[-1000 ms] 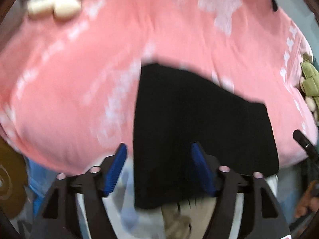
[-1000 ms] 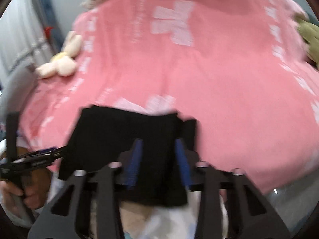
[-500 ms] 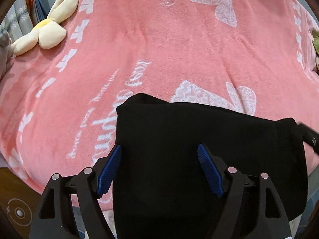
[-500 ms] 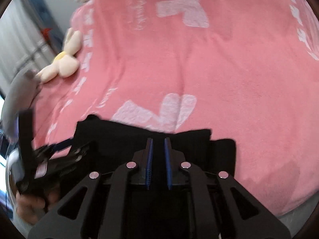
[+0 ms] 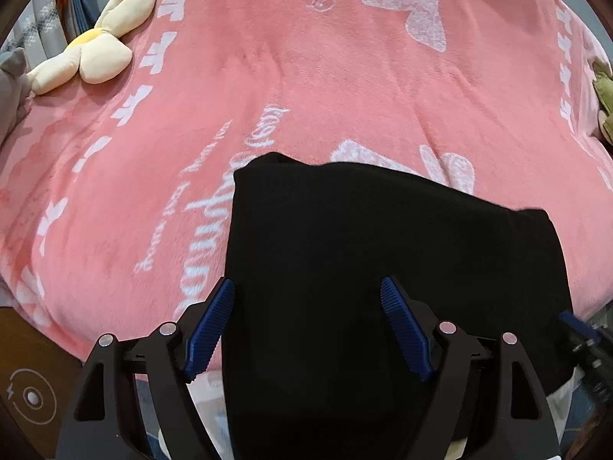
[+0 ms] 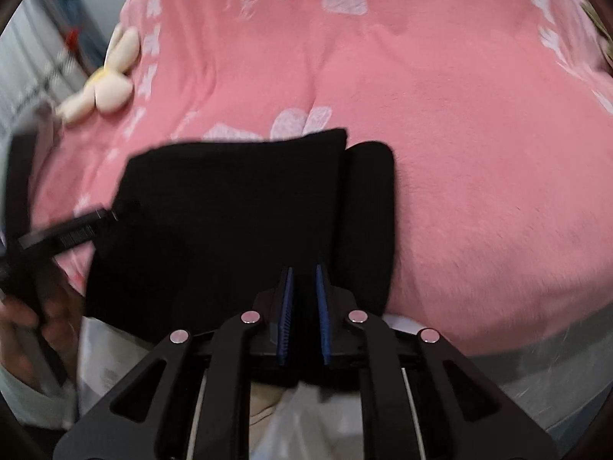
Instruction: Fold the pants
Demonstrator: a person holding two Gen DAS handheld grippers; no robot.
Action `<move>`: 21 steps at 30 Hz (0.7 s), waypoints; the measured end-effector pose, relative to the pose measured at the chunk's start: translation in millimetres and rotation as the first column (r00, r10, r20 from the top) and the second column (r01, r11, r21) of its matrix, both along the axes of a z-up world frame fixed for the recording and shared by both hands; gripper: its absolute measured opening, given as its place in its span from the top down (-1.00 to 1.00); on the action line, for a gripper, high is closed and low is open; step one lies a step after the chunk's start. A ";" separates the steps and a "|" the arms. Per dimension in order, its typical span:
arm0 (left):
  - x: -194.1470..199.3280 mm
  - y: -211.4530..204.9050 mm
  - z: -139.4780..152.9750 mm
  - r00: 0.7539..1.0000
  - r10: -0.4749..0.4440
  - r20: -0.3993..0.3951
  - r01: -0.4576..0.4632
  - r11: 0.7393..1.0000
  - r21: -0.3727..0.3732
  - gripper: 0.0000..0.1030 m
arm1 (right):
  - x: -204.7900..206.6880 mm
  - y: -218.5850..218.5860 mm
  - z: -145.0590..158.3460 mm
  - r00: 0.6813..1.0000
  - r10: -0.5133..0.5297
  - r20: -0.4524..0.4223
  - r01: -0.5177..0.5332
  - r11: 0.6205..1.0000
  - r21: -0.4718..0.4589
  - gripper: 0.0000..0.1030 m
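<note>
The black pants (image 5: 383,249) lie folded into a rectangle on the pink blanket (image 5: 345,96), their near side hanging over the bed's front edge. My left gripper (image 5: 307,283) hovers open over their left part, nothing between its blue pads. The right wrist view shows the pants (image 6: 230,211) with a narrower folded strip along their right side. My right gripper (image 6: 303,269) sits at their near edge. Its jaws stand narrow and are opening slightly, with black cloth between the pads. The left gripper (image 6: 69,230), held by a hand (image 6: 23,314), shows at that view's left edge.
A cream plush toy (image 5: 95,53) lies at the bed's far left, also seen as the toy (image 6: 103,92). A green plush (image 5: 603,92) sits at the right edge. A grey cushion (image 5: 11,88) is at the far left. White cloth hangs below the blanket's front edge.
The pants have gone from hanging and blurred to lying flat on the blanket. The right jaws narrowed onto the near fold and sank. The left jaws spread a little wider.
</note>
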State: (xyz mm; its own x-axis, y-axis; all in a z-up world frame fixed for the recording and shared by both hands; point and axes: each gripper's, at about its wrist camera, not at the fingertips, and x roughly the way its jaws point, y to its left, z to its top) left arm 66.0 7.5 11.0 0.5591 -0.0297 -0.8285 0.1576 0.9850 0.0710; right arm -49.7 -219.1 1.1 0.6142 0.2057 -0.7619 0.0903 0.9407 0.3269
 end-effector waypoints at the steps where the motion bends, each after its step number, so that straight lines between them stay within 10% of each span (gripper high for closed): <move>1: -3.9 -0.1 -0.5 1.000 -0.002 -0.004 0.002 1.000 0.004 -0.48 | -4.1 0.1 4.3 1.000 -0.005 0.015 0.005 1.000 0.004 0.71; 4: -15.3 4.4 -0.4 1.000 0.001 -0.019 -0.001 1.000 -0.022 -0.50 | -9.3 -1.2 2.4 1.000 -0.021 0.001 0.021 0.999 -0.030 0.39; 8: -31.8 34.3 -5.2 0.998 -0.011 -0.058 -0.001 0.980 -0.201 -0.68 | -24.5 -20.4 6.7 0.992 -0.113 0.052 0.112 0.993 0.026 -0.59; 13: -26.9 43.5 -44.3 0.982 0.005 -0.189 -0.045 0.978 -0.205 -0.69 | -14.6 -18.1 -11.9 0.997 -0.073 -0.001 0.073 0.995 0.067 -0.69; 21: -14.5 21.8 -63.3 0.981 -0.052 -0.188 -0.001 0.962 -0.273 -0.90 | 5.1 -2.9 -42.2 0.997 -0.058 -0.043 0.063 0.987 0.150 -0.69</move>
